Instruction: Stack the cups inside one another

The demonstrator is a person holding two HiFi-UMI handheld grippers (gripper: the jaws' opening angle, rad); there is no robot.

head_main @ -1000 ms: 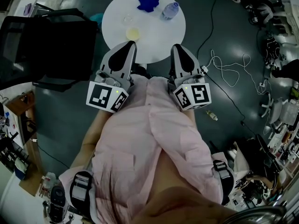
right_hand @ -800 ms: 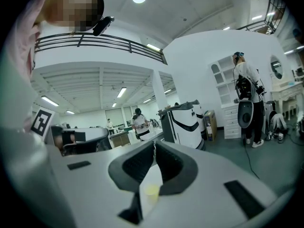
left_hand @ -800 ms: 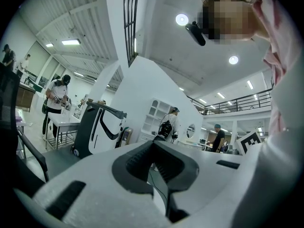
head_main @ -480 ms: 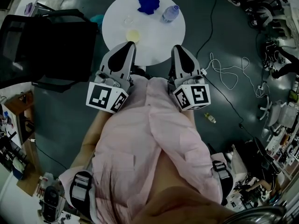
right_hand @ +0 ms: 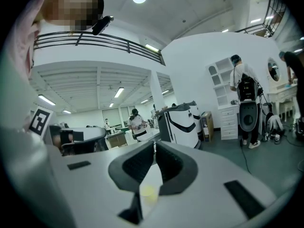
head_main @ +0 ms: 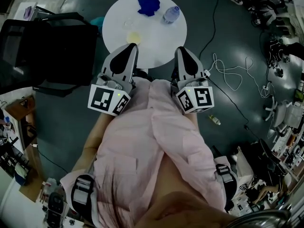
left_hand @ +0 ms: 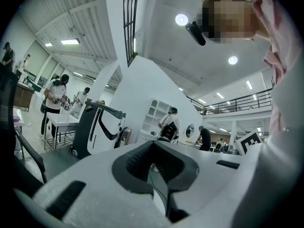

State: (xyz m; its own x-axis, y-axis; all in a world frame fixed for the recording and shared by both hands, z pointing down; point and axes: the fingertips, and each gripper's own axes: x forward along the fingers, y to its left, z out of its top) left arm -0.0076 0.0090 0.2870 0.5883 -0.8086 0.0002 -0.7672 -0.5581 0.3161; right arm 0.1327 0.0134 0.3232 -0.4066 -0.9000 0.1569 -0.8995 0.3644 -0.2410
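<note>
A round white table point(head_main: 156, 42) stands in front of me in the head view. On it are a yellowish cup point(head_main: 134, 35) and a clear cup point(head_main: 128, 23), standing apart from each other. My left gripper point(head_main: 132, 45) and right gripper point(head_main: 180, 49) are held close to my body at the table's near edge, both shut and empty. In the left gripper view the jaw tips of my left gripper point(left_hand: 153, 145) meet. In the right gripper view the right gripper point(right_hand: 155, 144) is shut too, and the yellowish cup point(right_hand: 148, 192) shows through the gap below the tips.
A blue crumpled thing point(head_main: 148, 4) and a plastic bottle point(head_main: 171, 14) lie at the table's far side. A black chair point(head_main: 42, 51) stands left of the table. White cables point(head_main: 232, 72) and a small bottle point(head_main: 214, 120) lie on the floor to the right.
The head view has drifted slightly, so the table sits a little further left and up. Both grippers have stayed where they were, shut.
</note>
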